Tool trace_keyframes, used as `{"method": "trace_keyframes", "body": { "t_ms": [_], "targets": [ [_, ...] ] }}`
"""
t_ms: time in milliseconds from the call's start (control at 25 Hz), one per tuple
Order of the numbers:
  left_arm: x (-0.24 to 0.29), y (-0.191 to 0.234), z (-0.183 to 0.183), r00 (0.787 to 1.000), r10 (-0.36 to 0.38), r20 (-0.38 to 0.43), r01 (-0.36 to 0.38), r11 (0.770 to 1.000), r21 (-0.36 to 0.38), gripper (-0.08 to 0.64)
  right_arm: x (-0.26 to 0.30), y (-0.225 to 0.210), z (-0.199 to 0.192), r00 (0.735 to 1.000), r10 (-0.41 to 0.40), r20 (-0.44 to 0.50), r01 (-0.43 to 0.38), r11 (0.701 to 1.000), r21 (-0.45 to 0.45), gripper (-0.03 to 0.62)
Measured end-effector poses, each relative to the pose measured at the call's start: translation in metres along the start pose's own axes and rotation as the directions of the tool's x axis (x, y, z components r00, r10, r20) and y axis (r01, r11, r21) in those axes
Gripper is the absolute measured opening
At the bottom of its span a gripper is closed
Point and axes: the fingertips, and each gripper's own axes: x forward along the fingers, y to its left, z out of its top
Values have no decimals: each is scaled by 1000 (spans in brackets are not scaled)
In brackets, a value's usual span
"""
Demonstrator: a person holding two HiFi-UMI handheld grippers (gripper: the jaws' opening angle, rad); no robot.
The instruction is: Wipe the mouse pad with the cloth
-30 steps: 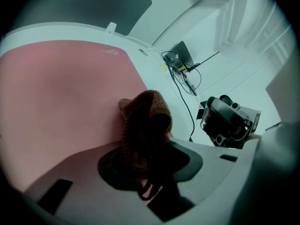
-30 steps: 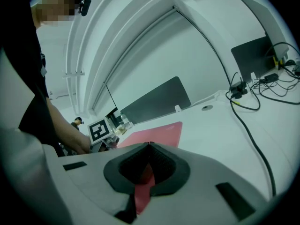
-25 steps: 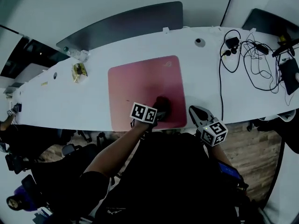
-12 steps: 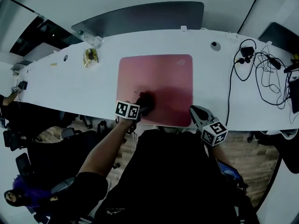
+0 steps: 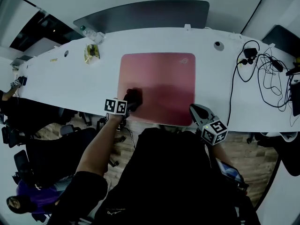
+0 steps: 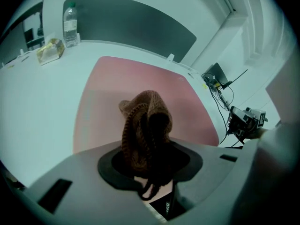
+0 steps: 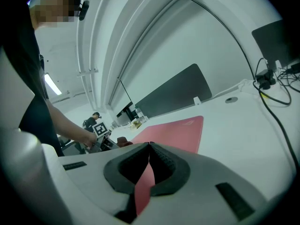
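A pink mouse pad (image 5: 159, 86) lies on the white desk (image 5: 65, 86); it also shows in the left gripper view (image 6: 140, 88) and the right gripper view (image 7: 173, 130). My left gripper (image 5: 130, 101) is shut on a brown knitted cloth (image 6: 144, 128), and the cloth (image 5: 134, 96) rests on the pad's near left part. My right gripper (image 5: 197, 111) sits at the pad's near right corner by the desk's front edge. Its jaws meet at the tips with nothing between them (image 7: 149, 146).
Black cables and a charger (image 5: 255, 62) lie on the desk at the right. A wrapped snack (image 5: 91, 53) and a water bottle (image 6: 69, 25) stand at the far left. A grey divider (image 5: 145, 14) runs behind the desk. Another person (image 7: 91, 121) is off to the left.
My left gripper has dragged the cloth leftward across the near part of the pad, from right of middle to the left side. The right gripper has stayed put.
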Motion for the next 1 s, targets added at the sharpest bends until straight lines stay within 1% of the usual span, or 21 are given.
{"method": "trace_keyframes", "body": {
  "t_ms": [160, 320, 480, 600, 720, 760, 840, 1000],
  "targets": [
    [-14, 28, 0, 999, 42, 16, -42, 998, -49, 141, 1, -2, 0, 1000, -13, -2, 13, 1000, 2, 26],
    [-29, 58, -4, 995, 94, 29, -91, 991, -96, 140, 6, 2, 1, 1000, -11, -4, 11, 1000, 1, 26],
    [-42, 84, -6, 988, 150, 41, -144, 981, -132, 141, 13, 6, 3, 1000, -7, -4, 7, 1000, -4, 26],
    [-51, 101, -7, 979, 200, 45, -190, 969, -157, 141, 16, 7, 6, 1000, -10, -5, 10, 1000, -8, 26],
    [-59, 105, -6, 971, 234, 51, -223, 960, -169, 138, 16, 7, 7, 1000, -16, -4, 16, 1000, -8, 26],
    [-59, 101, -3, 971, 230, 60, -218, 963, -161, 137, 16, 7, 7, 1000, -18, -4, 18, 1000, -7, 26],
    [-58, 85, 9, 977, 193, 92, -180, 974, -137, 137, 15, 5, 7, 1000, -24, -4, 24, 1000, -3, 26],
    [-46, 34, 39, 986, 72, 152, -60, 995, -82, 137, 12, 1, 8, 999, -37, 2, 37, 999, -1, 26]
  ]
}}
